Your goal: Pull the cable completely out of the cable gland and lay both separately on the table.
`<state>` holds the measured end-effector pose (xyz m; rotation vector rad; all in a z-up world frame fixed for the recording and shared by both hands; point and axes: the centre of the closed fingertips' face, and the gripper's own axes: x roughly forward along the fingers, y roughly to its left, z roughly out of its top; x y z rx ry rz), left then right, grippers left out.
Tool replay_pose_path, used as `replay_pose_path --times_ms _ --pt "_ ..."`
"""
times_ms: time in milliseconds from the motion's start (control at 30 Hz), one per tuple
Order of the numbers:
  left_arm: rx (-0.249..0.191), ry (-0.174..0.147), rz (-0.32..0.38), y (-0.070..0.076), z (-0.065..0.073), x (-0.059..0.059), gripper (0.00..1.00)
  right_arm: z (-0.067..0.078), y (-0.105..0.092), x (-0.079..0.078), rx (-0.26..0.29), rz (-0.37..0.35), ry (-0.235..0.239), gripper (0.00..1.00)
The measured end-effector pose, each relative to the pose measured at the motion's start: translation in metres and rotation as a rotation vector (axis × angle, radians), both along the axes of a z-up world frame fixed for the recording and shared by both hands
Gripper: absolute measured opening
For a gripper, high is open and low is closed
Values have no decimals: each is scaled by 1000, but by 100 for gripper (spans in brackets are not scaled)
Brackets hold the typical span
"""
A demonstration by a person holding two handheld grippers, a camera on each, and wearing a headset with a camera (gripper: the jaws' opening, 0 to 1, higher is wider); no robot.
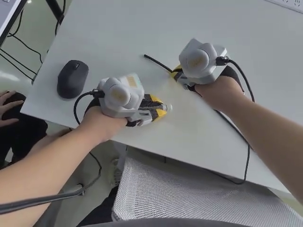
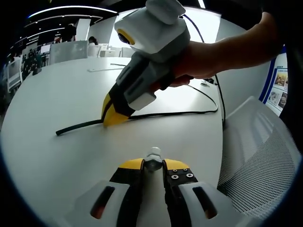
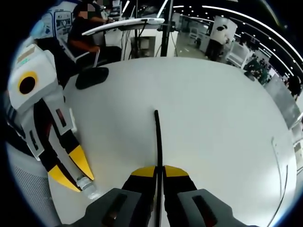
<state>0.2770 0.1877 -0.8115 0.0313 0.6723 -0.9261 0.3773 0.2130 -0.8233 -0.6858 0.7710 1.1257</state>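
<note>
My left gripper (image 2: pixel 153 166) pinches the cable gland (image 2: pixel 153 156) in its jaws by the near edge of the worktop (image 1: pixel 142 28), my right gripper (image 3: pixel 159 170) clamped on the separate black cable (image 3: pixel 157 135).

Head view steeply down, gripper views low, close, sharing the table (image 1: pixel 118 28)

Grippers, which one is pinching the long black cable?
The right gripper, shut on the black cable. The left gripper pinches the small whitish cable gland instead.
</note>
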Motion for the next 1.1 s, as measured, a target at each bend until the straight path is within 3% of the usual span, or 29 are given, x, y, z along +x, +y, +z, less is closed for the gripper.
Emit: replay_pose_path --times_ms 267,300,567,1100 --pt "58 -11 -21 0 -2 0 17 1 1 -1 -7 28 -15 0" --pt "80 -26 -27 0 -1 1 17 1 1 -1 -10 33 -20 0" --pt "124 -40 -50 1 -5 2 16 3 2 -2 -23 62 -47 0" --pt "141 -43 -42 3 -11 7 22 5 2 4 -32 64 -59 9"
